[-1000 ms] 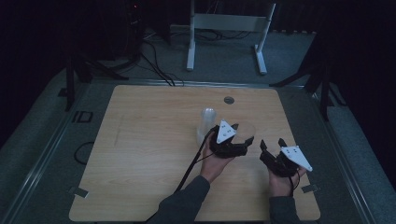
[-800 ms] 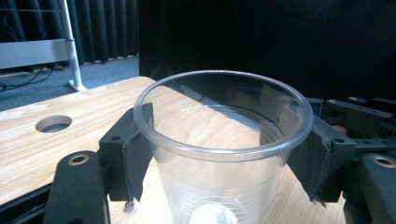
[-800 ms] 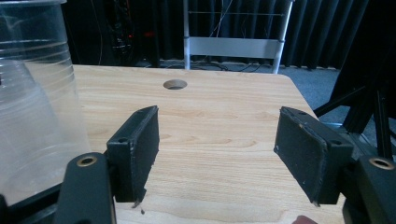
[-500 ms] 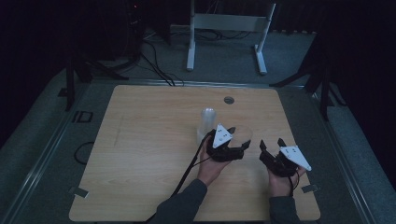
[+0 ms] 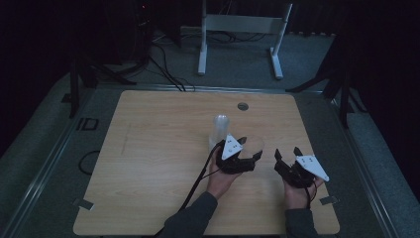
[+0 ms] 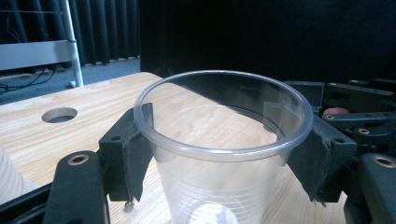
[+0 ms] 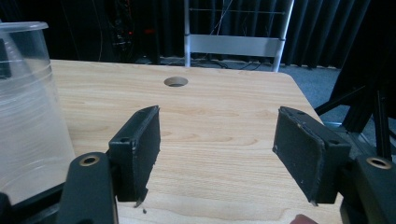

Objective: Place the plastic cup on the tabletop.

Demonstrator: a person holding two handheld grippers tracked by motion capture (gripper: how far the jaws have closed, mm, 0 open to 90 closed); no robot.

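Clear cup (image 6: 223,154) sits upright btwn left gripper (image 6: 224,158) pads, clamped just under rim, low over the table (image 5: 148,163) near a cup stack (image 5: 221,130). Vs a sec ago it's shifted a bit, so prob. just separated. Right gripper (image 7: 217,154): jaws have just been closing slightly but wide apart, nothing btwn them.

Right gripper (image 7: 217,158) is pointing level across the light wooden worktop (image 7: 219,116), its two black padded jaws standing wide apart with nothing but bare wood between them; they have just been closing slightly. A clear ribbed plastic cup (image 7: 28,102) is standing upright at the left edge, just beside the left jaw. A round hole (image 7: 176,81) is sitting farther back in the worktop, a grey metal frame (image 7: 233,44) standing beyond against dark curtains.
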